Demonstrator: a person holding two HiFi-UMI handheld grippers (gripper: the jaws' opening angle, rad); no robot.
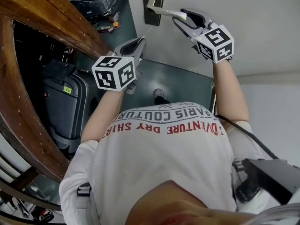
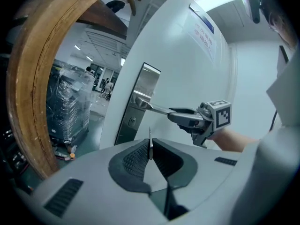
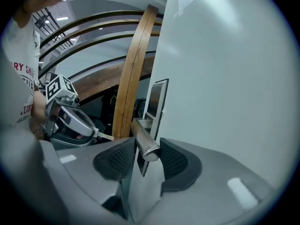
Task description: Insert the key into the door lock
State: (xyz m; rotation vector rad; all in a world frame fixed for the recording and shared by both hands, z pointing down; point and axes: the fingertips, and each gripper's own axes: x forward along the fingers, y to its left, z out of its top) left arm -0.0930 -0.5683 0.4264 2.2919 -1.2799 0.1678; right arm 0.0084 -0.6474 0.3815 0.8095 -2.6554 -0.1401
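The white door (image 1: 243, 13) carries a steel lock plate (image 2: 139, 90) with a lever handle (image 2: 157, 108) and a keyhole (image 2: 132, 121) below it. My left gripper (image 2: 150, 150) is shut on a thin key (image 2: 150, 139), whose blade sticks out past the pads and points toward the plate, still a way short of the keyhole. From the head view the left gripper (image 1: 139, 43) sits lower left of the plate (image 1: 153, 6). My right gripper (image 3: 147, 154) has the handle's free end (image 3: 146, 142) between its pads, which press on both sides of it; the head view shows this gripper (image 1: 185, 17) level with the handle (image 1: 166, 11).
A curved wooden frame (image 1: 47, 18) stands left of the door. A dark suitcase (image 1: 65, 102) sits behind it, and a plastic-wrapped stack (image 2: 70, 102) farther off. The person's shoe (image 1: 159, 95) is on the green floor under the grippers.
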